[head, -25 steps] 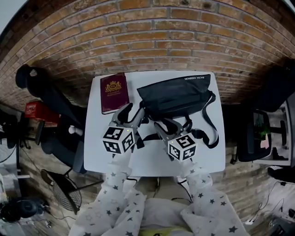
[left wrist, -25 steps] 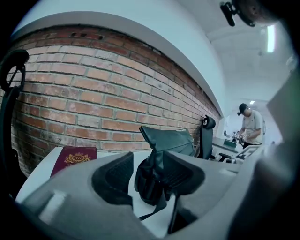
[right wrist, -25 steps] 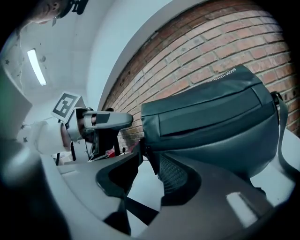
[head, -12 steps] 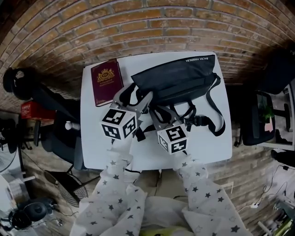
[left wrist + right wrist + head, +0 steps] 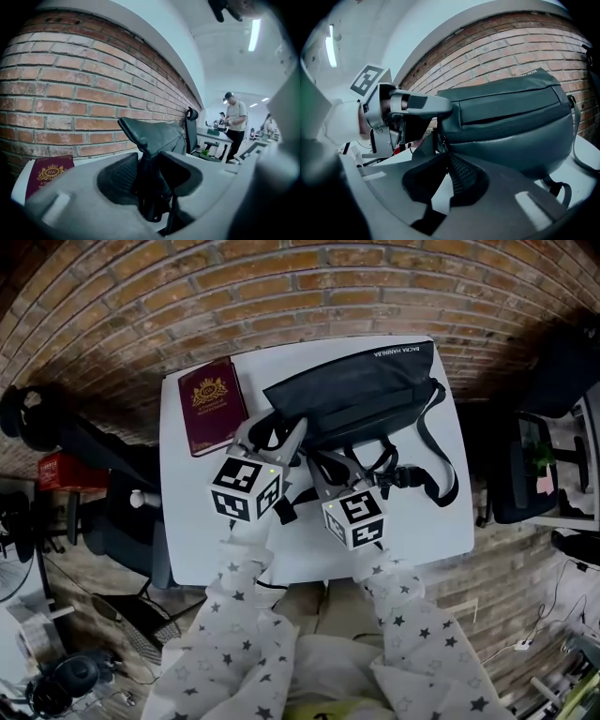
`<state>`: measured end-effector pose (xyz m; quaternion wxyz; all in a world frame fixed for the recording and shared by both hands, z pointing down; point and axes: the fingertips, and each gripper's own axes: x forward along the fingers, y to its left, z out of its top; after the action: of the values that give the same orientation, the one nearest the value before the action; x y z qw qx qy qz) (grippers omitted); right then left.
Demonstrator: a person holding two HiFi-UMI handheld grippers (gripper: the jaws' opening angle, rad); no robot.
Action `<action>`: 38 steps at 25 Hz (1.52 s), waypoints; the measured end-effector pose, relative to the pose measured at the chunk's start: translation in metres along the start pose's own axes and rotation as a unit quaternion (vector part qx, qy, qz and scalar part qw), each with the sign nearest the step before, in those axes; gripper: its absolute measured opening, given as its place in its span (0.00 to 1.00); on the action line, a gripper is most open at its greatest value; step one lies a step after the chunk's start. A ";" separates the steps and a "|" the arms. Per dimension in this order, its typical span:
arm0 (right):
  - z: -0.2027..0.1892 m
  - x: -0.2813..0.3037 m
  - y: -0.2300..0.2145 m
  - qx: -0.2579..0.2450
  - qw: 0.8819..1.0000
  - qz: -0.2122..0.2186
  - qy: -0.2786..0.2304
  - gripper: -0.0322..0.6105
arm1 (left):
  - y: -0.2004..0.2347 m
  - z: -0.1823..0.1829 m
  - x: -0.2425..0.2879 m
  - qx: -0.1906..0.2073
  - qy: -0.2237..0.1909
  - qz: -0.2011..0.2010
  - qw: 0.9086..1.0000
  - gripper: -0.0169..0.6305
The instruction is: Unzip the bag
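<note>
Black bag (image 5: 356, 399) lies ahead on the surface (image 5: 412, 540), its long axis running rightward. Left claw (image 5: 277, 437), jaws just closing, pinches its end fabric. Right claw (image 5: 328, 462), also just closing, nips the pull (image 5: 439, 140).

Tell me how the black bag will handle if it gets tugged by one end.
Probably floppy: the bag sags, and its corner folds into a peak in the left gripper view. It may well slide on the smooth white table rather than stay put, and its loose strap would likely trail behind.
</note>
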<state>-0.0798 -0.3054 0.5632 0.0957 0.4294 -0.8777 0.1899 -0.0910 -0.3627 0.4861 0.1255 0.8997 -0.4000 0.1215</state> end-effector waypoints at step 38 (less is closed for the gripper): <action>0.016 -0.037 -0.062 0.019 1.000 -0.006 0.007 0.08 | -0.003 -0.005 0.002 -0.019 -0.017 0.019 1.000 0.23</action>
<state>-0.0081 -0.3200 0.5516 0.0948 0.4347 -0.8708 0.2093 -0.0875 -0.3603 0.4914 0.1335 0.8914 -0.4211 0.1009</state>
